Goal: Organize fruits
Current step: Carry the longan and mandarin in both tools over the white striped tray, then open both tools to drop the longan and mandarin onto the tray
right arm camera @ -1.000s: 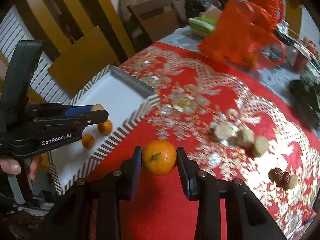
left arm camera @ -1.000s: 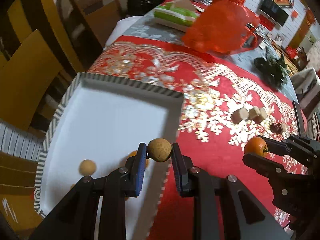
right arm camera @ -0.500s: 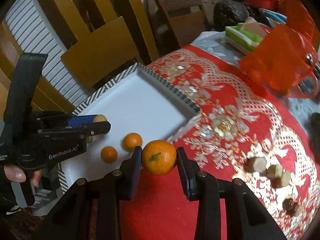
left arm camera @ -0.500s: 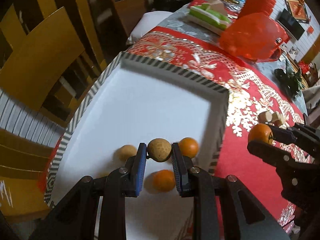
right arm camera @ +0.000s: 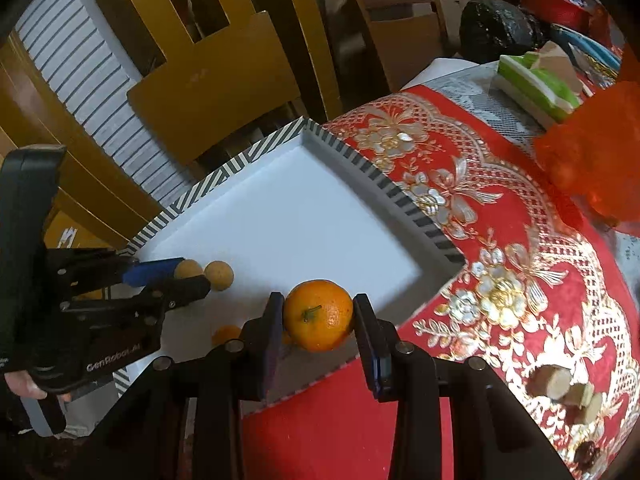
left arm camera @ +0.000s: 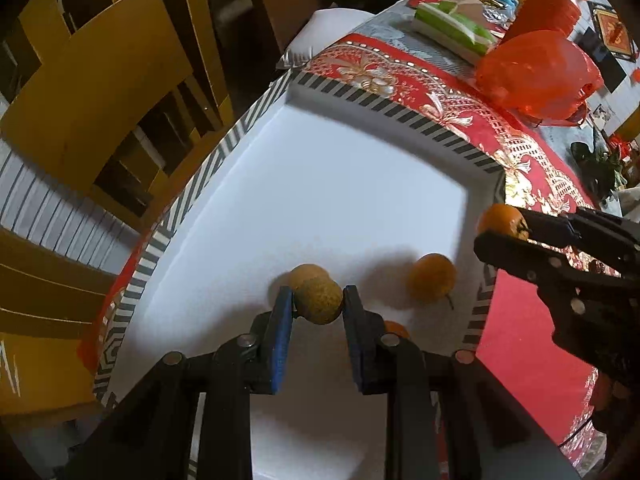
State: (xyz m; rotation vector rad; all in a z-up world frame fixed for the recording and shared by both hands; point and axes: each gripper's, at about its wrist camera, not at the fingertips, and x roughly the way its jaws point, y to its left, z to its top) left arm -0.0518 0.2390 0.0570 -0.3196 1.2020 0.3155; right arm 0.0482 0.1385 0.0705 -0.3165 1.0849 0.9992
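My left gripper (left arm camera: 319,305) is shut on a tan longan (left arm camera: 319,301) low over the white tray (left arm camera: 360,92) with a striped rim. Another longan (left arm camera: 303,273) lies just behind it, with an orange (left arm camera: 433,282) to the right and another orange (left arm camera: 396,329) half hidden by a finger. My right gripper (right arm camera: 319,318) is shut on a mandarin (right arm camera: 319,315) above the tray's (right arm camera: 400,196) near corner. In the right wrist view the left gripper (right arm camera: 182,274) holds its longan (right arm camera: 188,269) beside a loose longan (right arm camera: 219,275). In the left wrist view the right gripper's mandarin (left arm camera: 503,221) shows.
The red and gold tablecloth (right arm camera: 500,264) carries several pale cut pieces (right arm camera: 560,388) and dark fruits (right arm camera: 588,450) at right. A red plastic bag (left arm camera: 536,76) and a green tissue pack (left arm camera: 452,30) stand at the far end. Wooden chairs (right arm camera: 212,80) stand past the tray's left side.
Both grippers moved left and further over the tray with their fruits. The left gripper dropped lower, close to the loose longan; the right gripper now reaches the tray's corner.
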